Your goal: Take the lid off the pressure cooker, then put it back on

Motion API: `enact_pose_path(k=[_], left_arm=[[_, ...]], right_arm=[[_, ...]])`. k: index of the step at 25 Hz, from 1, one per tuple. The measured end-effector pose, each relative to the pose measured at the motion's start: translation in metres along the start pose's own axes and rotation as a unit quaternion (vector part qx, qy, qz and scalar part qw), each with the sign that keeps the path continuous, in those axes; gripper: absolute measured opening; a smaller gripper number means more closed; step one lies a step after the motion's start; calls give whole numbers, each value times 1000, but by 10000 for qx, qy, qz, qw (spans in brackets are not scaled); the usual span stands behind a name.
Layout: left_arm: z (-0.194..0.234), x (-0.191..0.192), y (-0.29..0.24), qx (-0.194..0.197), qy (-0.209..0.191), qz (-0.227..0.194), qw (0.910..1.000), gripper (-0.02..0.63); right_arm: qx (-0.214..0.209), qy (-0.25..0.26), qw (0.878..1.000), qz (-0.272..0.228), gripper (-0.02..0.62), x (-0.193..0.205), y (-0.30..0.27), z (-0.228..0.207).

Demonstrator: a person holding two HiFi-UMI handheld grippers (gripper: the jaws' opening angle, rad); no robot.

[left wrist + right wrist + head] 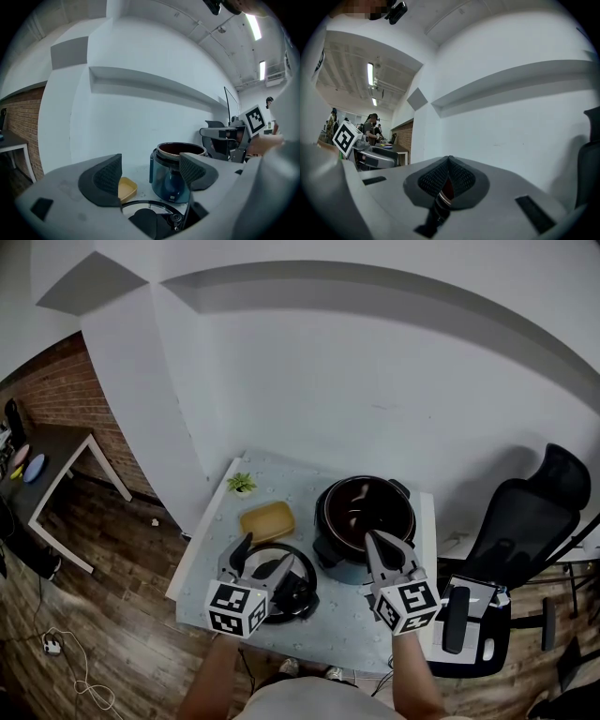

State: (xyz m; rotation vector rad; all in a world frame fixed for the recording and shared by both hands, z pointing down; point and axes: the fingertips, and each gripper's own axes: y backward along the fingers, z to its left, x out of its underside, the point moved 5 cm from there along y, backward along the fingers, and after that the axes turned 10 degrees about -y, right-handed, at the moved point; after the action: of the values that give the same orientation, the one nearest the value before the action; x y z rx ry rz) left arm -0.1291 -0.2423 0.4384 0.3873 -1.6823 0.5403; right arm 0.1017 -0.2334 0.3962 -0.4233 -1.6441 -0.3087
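Left gripper [269, 551] [150, 173]: we have the jaws spread wide with nothing pinched between them. It hangs low over the near left part of the table [309, 479].

Lid [298, 592] [154, 206]: it is off the pot and lies flat on the table, right under the left gripper. In the left gripper view we see its silver ring and dark knob just below the open jaws. We can't tell whether the jaws touch it.

Pressure cooker [361, 512] [168, 180]: it stands open ahead of the left gripper and off to its right, showing a dark inside and a bluish body. It stands just beside the lid.

Right gripper [382, 545] [449, 176]: we have the jaws closed. In the right gripper view the two pads meet on a thin dark edge with a silvery line. From the head view, that is the near rim of the pressure cooker, so the pot is clamped there.

Yellow dish [267, 520] [126, 187]: it sits just beyond the left gripper and left of the pot. It lies between the lid and the far edge of the table.

Plant [241, 483]: we spot it further out from the left gripper, near the far left corner of the table.

Office chair [525, 521]: it stands off the table, out to the right of the right gripper.
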Motion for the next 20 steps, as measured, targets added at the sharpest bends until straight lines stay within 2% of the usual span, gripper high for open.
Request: enact_pose_path(k=[4,10,13,16,20], left_arm=[[2,9,-8,105,-90,278,9995,351],[0,48,-26,529,-140,1101,9924,350],[-1,73,-36,725,-182,1562,9849,350],[-7,100,-44,965,-227,2058,9736,350],[-9,130,-50,1039,-315,2541,9611,350]], right_arm=[[21,-12,10000,7,0,1,-1,-2],[112,-50,9999,52,0,5,5,-6],[181,-64,9998,86,0,7,9,-10],[284,-86,9995,121,0,9,14,-14],[416,-117,9989,183,0,14,21,-21]])
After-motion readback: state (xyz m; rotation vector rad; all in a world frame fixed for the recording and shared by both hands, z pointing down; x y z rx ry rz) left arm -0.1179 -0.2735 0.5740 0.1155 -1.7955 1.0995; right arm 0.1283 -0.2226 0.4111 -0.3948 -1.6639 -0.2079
